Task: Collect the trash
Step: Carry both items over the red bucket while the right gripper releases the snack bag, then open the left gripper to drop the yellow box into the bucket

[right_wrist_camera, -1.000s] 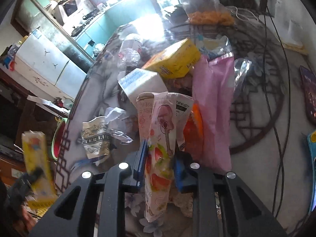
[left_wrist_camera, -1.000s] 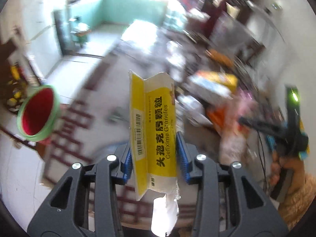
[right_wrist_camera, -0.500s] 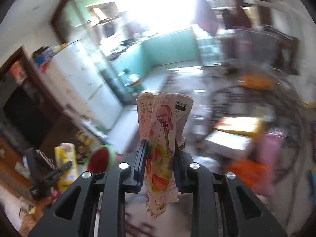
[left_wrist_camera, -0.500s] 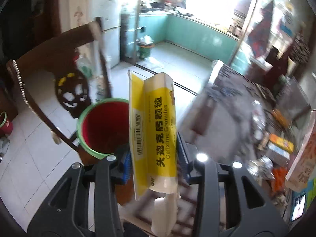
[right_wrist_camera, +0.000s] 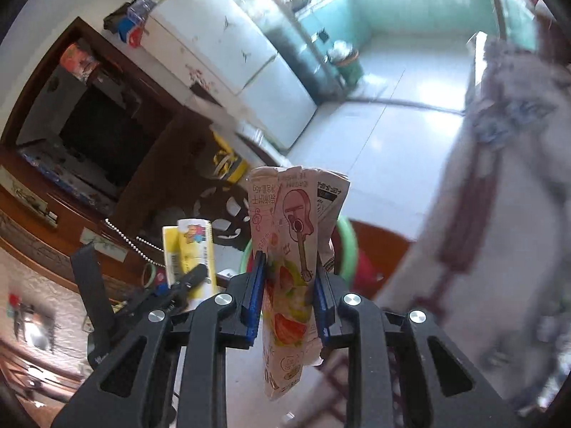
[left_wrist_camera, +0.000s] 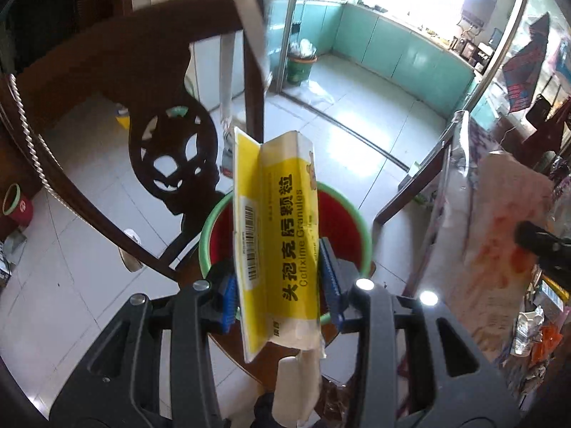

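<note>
Nearest, the left gripper (left_wrist_camera: 278,285) pinches a flattened yellow medicine box (left_wrist_camera: 276,235) at mid-length: light, stiff card, easily creased. It hangs over the red bin (left_wrist_camera: 285,221) just beyond. The right gripper (right_wrist_camera: 289,303) clamps a crinkled snack wrapper (right_wrist_camera: 289,249), thin, slippery film, probably near that bin's right rim.

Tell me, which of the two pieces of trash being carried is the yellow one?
The flattened medicine box, held in the left claw in front of the red bin. The right claw holds a pinkish snack wrapper printed with a guitar.
</note>
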Action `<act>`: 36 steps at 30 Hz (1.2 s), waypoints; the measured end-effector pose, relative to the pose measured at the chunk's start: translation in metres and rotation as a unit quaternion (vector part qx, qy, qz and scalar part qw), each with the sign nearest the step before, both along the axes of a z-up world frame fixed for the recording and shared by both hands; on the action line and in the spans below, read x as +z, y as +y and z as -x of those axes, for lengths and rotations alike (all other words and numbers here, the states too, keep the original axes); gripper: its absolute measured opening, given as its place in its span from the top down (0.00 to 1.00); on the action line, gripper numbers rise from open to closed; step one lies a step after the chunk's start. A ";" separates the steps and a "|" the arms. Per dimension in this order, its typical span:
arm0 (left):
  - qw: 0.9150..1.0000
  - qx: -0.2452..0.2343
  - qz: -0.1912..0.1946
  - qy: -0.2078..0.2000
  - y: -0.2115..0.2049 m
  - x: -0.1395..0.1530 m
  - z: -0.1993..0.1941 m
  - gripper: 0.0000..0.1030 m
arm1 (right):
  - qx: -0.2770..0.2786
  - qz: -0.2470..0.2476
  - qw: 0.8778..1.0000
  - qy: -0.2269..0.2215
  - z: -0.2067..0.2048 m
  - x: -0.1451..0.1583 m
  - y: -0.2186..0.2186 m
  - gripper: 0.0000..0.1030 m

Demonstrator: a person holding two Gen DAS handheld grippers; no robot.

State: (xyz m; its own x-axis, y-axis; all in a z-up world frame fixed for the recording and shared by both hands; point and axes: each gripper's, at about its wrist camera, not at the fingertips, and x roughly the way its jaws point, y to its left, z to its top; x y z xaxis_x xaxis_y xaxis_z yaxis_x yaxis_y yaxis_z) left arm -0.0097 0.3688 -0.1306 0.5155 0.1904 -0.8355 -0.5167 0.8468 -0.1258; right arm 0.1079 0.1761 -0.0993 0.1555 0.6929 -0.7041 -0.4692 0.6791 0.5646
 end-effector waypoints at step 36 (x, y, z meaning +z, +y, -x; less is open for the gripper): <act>0.989 -0.144 0.019 -0.011 -0.130 0.005 -0.042 0.33 | -0.234 0.179 0.953 -0.065 0.069 0.018 -0.295 0.36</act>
State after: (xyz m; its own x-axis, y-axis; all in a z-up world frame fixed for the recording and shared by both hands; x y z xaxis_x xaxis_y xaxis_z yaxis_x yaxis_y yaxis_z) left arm 0.0320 0.2388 -0.1254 0.5613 0.0017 -0.8276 -0.2515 0.9531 -0.1686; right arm 0.0389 -0.1193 -0.0812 0.4914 0.2446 -0.8359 -0.1180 0.9696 0.2144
